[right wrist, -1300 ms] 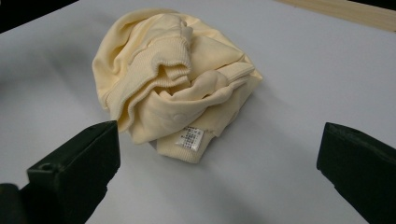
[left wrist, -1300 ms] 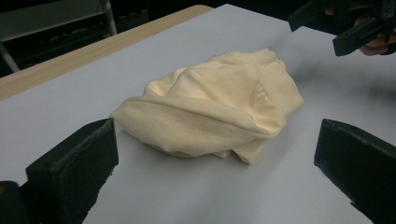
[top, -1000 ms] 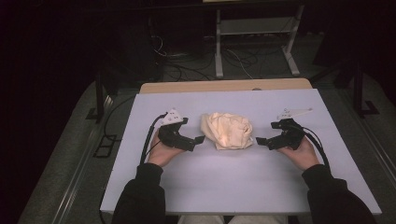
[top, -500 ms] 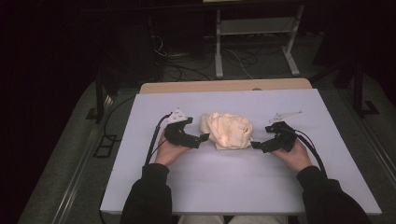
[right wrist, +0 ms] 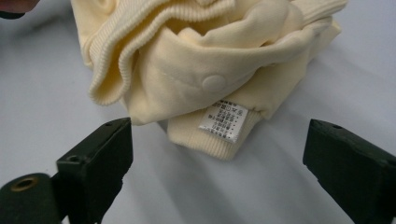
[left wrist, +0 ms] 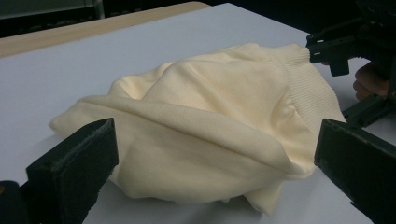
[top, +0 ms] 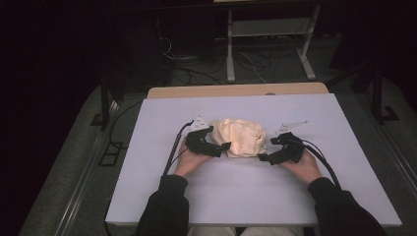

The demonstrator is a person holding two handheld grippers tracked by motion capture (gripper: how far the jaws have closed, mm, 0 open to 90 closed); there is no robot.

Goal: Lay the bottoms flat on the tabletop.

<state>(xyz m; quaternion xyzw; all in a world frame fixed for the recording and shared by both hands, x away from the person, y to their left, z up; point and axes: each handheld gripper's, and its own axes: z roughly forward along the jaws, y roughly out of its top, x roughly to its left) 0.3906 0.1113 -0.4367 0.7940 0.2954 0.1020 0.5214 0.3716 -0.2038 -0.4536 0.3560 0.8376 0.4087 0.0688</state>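
- Since a second ago: both hands have drawn inward and lower; the left tongs (top: 223,146) have moved from just short of the bundle to its 9 o'clock edge, the right tongs (top: 264,157) from well apart to its 4 o'clock edge.
- Crumpled cream-yellow knit garment (top: 241,137) has kept its spot and heaped shape, at the middle of the pale lilac flat surface (top: 344,147).
- Left tongs: jaws spread wide, the garment's folded side lying between them; pads not pressing on it.
- Right tongs: jaws have just been closing slightly, yet stand spread; a ribbed cuff sits in front of the gap, nothing pinched.
- Garment look: soft fleece-like body, smooth folds, ribbed hem and cuffs bunched at the top.
- At 6 o'clock of the heap in the right gripper view: small white printed care label (right wrist: 223,120) on the cuff; round cloth-covered snap button (right wrist: 214,83) just above it, at 11 o'clock.
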